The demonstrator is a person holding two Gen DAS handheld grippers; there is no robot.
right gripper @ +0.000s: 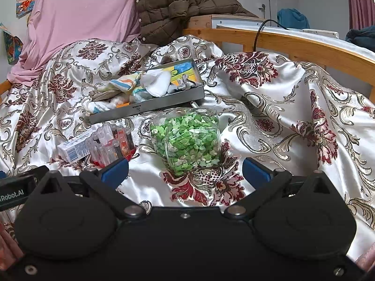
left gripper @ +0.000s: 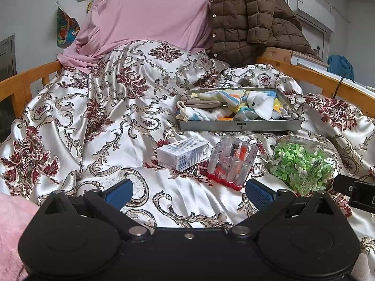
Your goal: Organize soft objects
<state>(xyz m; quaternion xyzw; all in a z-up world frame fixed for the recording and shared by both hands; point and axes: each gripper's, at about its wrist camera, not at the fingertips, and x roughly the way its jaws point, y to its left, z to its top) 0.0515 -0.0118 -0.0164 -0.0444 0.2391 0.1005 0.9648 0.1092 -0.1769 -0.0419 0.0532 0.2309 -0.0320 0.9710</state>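
Blue-padded fingers of the left hand-held gripper (left gripper: pixel 188 193) stand wide apart over bare bedspread (left gripper: pixel 98 121), holding nothing; the right hand-held gripper (right gripper: pixel 186 171) is likewise spread and empty, with the jar of green bits (right gripper: pixel 187 138) lying on its side just ahead between its fingertips.

The soft things (socks and small cloths, as far as I can tell) are heaped in the metal tray (left gripper: pixel 239 126), which sits on the bed toward the right rail (left gripper: pixel 316 75), beyond a row of hard items: a white carton (left gripper: pixel 182 152), a clear case with red base (left gripper: pixel 230 162) and the jar. From the left gripper the tray lies ahead and slightly right, its long side running across the view; from the right gripper it lies ahead and left, turned on a slant. I judge neither clearly nearer.

Readable writing is scant: "Robot.AI" shows on the left device's side in the right view; the carton's print and the tray's stamp are too small.
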